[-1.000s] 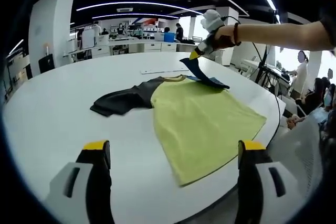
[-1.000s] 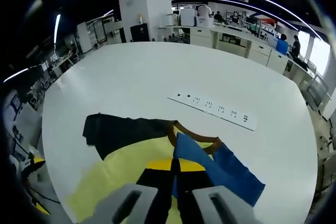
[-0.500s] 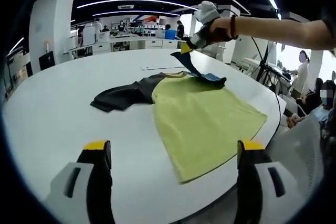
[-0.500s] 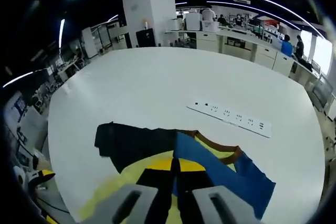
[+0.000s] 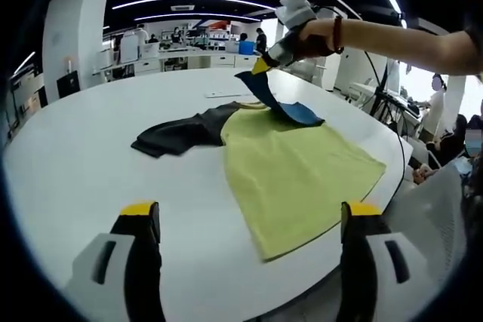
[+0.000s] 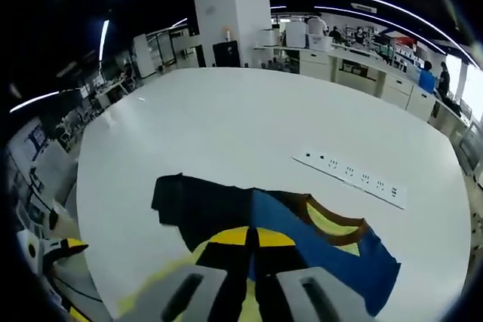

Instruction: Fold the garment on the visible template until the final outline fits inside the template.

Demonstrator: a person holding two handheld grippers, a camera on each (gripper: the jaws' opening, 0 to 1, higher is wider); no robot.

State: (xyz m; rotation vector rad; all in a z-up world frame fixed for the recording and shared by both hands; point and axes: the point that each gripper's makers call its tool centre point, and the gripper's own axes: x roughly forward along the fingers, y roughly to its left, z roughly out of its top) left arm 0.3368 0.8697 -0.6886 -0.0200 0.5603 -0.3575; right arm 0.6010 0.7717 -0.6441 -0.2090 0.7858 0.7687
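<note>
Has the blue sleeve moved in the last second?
Yes. The right hand-held gripper has carried the blue sleeve up and across the collar toward the black sleeve, judged against the table.

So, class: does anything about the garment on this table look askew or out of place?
Yes. The blue sleeve is lifted off the white table, pinched in the right tool, while the dark sleeve lies crumpled sideways.

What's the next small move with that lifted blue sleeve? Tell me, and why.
Probably carry the blue sleeve inward and lay it on the yellow shirt body. The right hand-held gripper is shut on it, raised; the black sleeve lies spread sideways.
</note>
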